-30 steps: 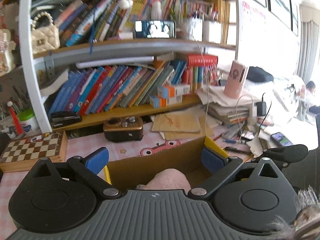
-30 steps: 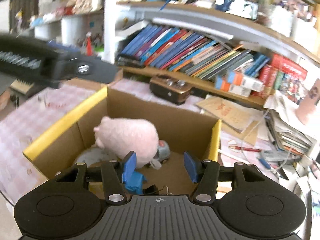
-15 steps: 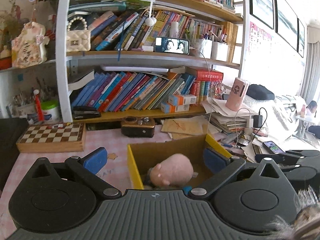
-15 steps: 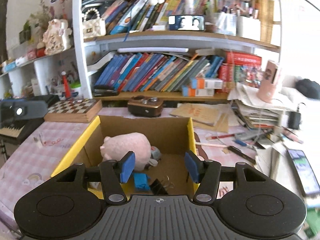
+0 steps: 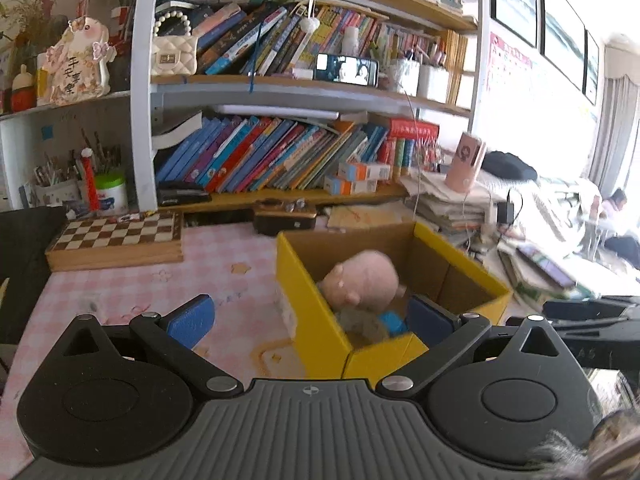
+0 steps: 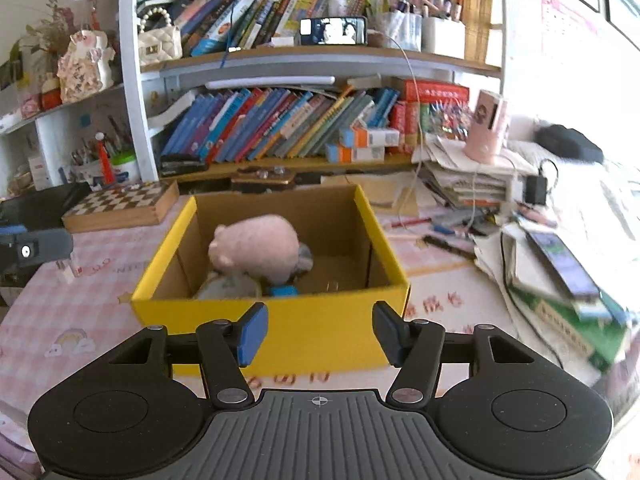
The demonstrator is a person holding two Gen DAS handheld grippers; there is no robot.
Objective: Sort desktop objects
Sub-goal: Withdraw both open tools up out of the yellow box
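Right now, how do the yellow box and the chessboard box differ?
The yellow cardboard box is open-topped and holds a pink plush toy; the chessboard box is closed, nothing on it. The yellow box is tall with plain sides; the chessboard box is flat and wooden with a checkered top. The chessboard box sits further back, nearer the shelves. Both rest on the pink checked tablecloth.

My two hand-held grippers, seen from their own wrist cameras

My left gripper (image 5: 310, 318) and my right gripper (image 6: 319, 334) match: each has a ribbed grey base marked with a small crosshair, two black round housings with triangular cut-outs, black linkage arms pinned by silver screws, and blue pads (image 6: 252, 334) lining my fingers; a tuft of grey fur trim (image 5: 580, 450) shows at the left view's lower right corner
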